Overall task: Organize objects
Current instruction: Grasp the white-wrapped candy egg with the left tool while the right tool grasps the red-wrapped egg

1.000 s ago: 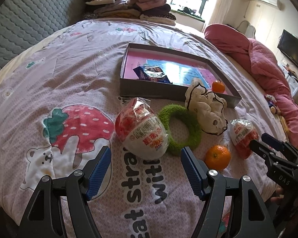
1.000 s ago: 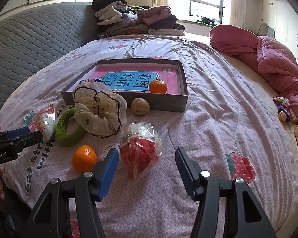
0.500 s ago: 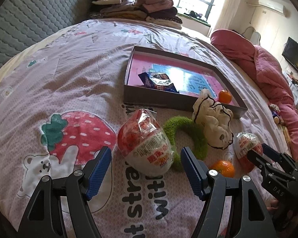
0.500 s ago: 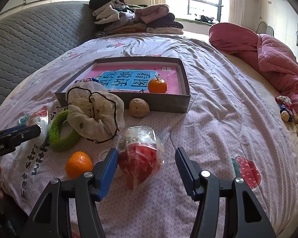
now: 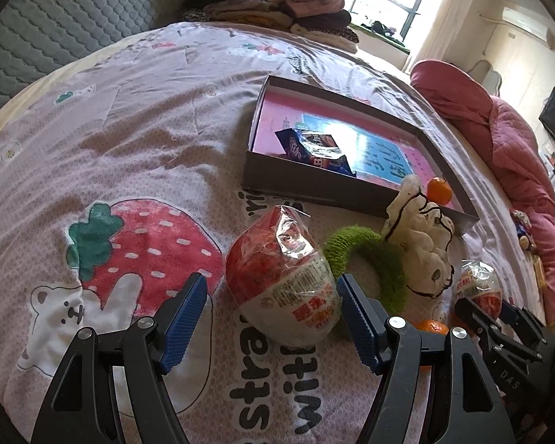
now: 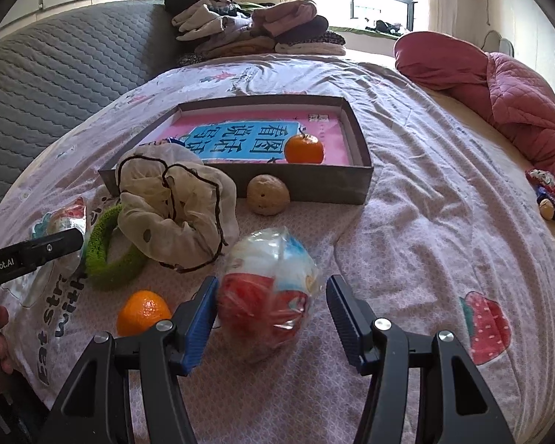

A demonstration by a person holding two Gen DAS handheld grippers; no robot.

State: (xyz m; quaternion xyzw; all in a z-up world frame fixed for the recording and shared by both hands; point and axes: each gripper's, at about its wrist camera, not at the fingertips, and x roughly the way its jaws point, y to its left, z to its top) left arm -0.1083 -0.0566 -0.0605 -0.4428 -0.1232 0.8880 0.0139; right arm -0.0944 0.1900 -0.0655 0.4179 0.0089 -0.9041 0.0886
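A big egg-shaped snack in clear wrap (image 5: 283, 277) lies on the strawberry bedspread between the blue pads of my left gripper (image 5: 273, 318). The jaws stand wide, with a gap on the left side. A smaller wrapped red egg (image 6: 268, 292) lies between the pads of my right gripper (image 6: 272, 323), also open, with room on its right. Behind them stands a grey box (image 6: 314, 185) holding a pink book, a tangerine (image 6: 303, 148) and a blue snack packet (image 5: 314, 148).
Between the eggs lie a green fuzzy ring (image 6: 107, 259), a cream drawstring pouch (image 6: 177, 207), a loose tangerine (image 6: 142, 310) and a walnut (image 6: 268, 194). Folded clothes (image 6: 248, 29) sit at the far end, a red quilt (image 6: 499, 85) on the right.
Both grippers have come forward and lower over the bed, so each wrapped egg now sits further in between its pads. Neither jaw has changed its width.
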